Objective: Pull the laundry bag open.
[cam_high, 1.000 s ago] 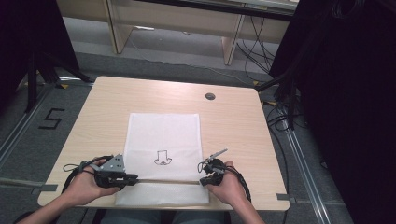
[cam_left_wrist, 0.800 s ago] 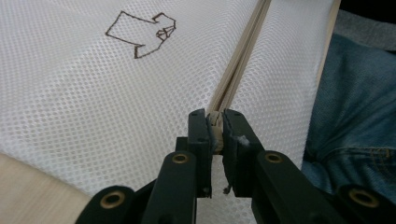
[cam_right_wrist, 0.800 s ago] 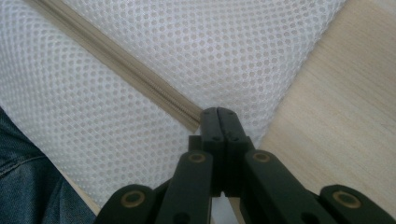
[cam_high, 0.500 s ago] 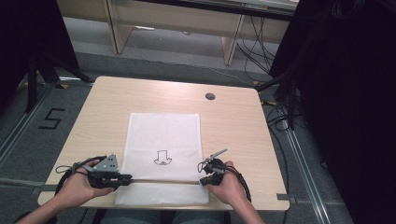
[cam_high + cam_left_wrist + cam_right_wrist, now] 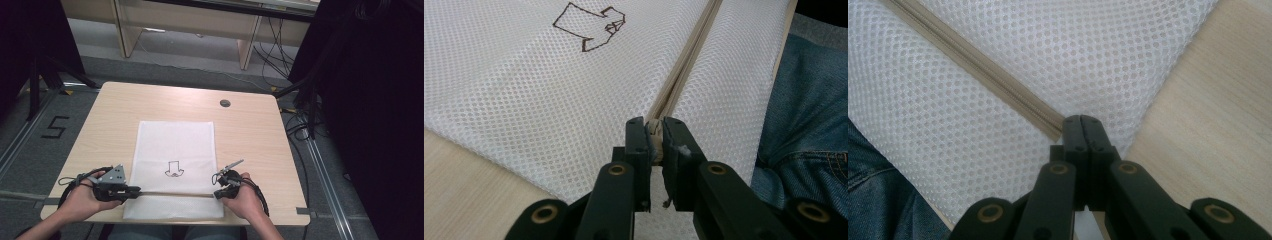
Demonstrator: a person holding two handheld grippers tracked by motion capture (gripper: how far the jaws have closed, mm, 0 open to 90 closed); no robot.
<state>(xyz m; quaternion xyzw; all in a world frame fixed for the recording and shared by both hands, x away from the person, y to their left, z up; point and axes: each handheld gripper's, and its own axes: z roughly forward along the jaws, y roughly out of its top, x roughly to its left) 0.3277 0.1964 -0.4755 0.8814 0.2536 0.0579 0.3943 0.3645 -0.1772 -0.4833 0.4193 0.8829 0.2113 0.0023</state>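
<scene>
From the high view, a white mesh bag (image 5: 174, 167) was seen lying flat on the wooden table (image 5: 125, 107), its near edge at the table's front, with a small outlined figure (image 5: 174, 169) printed on it and a beige zipper (image 5: 175, 194) running across its near part. The left gripper (image 5: 131, 190) was seen at the zipper's left end and the right gripper (image 5: 216, 194) at its right end, each held in a hand. What the jaws gripped was not resolved from above; this was supplied by the gripper views. In the left gripper view, the jaws of the left gripper (image 5: 655, 131) were shown nearly closed on a small beige piece at the zipper's (image 5: 684, 65) end, taken to be the zipper pull (image 5: 655, 134), with the printed figure (image 5: 591, 27) farther off on the mesh. In the right gripper view, the right gripper (image 5: 1081, 122) was shown with its jaws pressed fully together at the end of the zipper (image 5: 973, 62), where the mesh bag (image 5: 1088, 55) met bare table (image 5: 1208, 140); whether fabric was pinched between them could not be told. Blue denim (image 5: 809, 125) was seen beyond the bag's near edge.
</scene>
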